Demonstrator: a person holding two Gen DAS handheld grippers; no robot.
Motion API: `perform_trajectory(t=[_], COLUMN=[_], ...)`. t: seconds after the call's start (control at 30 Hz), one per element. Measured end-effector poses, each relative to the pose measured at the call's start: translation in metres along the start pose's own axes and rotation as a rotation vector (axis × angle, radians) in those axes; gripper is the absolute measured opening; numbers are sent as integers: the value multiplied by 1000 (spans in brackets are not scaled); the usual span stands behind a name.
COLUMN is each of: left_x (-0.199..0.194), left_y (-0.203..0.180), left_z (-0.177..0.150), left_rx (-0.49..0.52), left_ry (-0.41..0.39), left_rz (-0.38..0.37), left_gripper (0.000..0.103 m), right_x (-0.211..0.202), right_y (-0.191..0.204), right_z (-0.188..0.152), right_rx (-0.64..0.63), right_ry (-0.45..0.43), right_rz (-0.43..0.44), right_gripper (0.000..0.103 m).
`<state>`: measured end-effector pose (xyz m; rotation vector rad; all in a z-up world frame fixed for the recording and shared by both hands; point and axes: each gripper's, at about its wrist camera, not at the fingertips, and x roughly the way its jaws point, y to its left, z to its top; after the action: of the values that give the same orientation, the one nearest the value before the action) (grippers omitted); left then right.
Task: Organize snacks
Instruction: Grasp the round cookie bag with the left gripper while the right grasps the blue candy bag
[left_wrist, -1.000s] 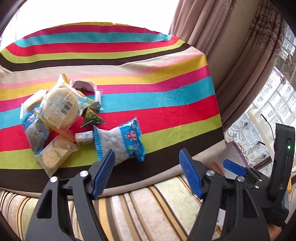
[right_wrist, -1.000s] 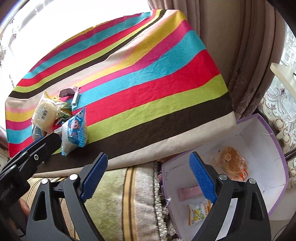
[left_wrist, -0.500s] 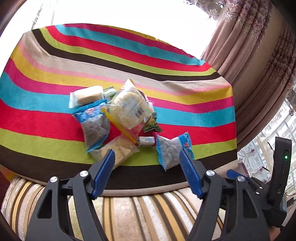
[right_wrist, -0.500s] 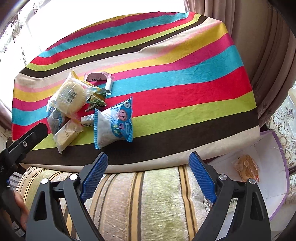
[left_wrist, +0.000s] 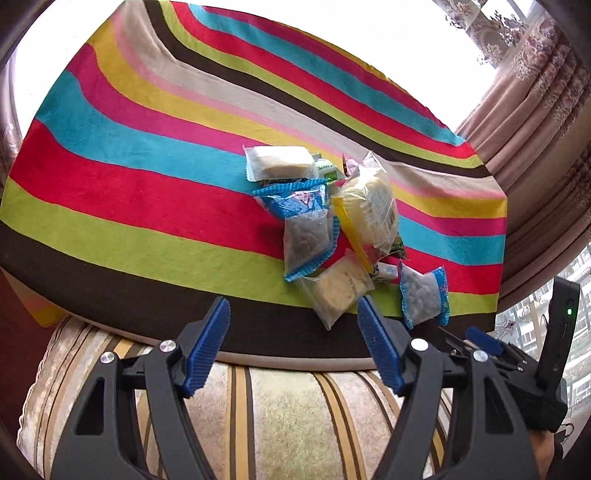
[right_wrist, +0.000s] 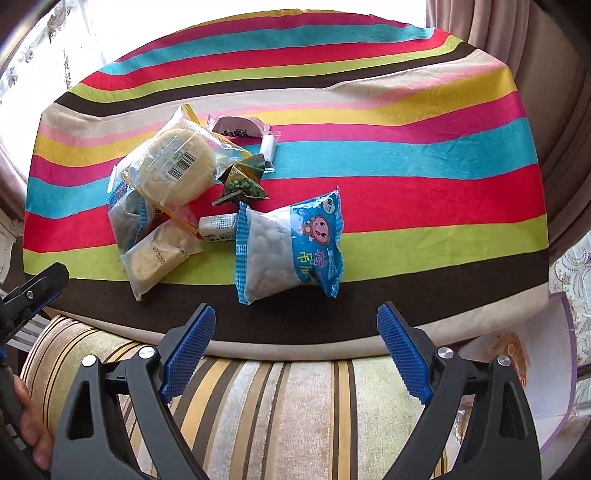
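striped cloth (right_wrist: 406, 166) w/ snack pile (right_wrist: 177, 192); left tool (left_wrist: 293, 339) & right tool (right_wrist: 295, 350) both wide, empty

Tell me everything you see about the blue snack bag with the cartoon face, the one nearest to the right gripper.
The blue bag is a sealed, puffy plastic pillow pack with crimped, zigzag-cut ends. One part is clear and shows small white pieces; the other is blue, printed with a pink cartoon face, white characters and a barcode. It lies flat and slightly tilted on the striped cloth, across the red, green and brown stripes, apart from the main pile. Its upper left corner seems to touch a small white packet. No gripper touches it.
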<state>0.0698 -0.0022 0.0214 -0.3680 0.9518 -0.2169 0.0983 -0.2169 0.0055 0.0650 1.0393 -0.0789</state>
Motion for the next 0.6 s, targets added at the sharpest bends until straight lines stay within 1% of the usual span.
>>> perform_trajectory(t=[0.07,0.27,0.33,0.43,0.6], left_x=[10,39,51,67,86], left_y=[-10,-34,-39,-44,-53], left_z=[2,14,19,24,27], left_rx=[66,233,275,325,408], left_ry=[36,87,107,149,191], left_rz=[-12,-14,-28,-43,-40], left_gripper=[71,71,69,63,62], right_x=[8,26,32,39,50], right_y=[6,16,18,20,16], right_z=[5,15,18,23,28], right_rx=[-25,-62,-72,-80,-73], right_ry=[8,22,29,32,45], right_rz=[-15,-35,-40,-49,-48], right_gripper=[87,87,87,87,87])
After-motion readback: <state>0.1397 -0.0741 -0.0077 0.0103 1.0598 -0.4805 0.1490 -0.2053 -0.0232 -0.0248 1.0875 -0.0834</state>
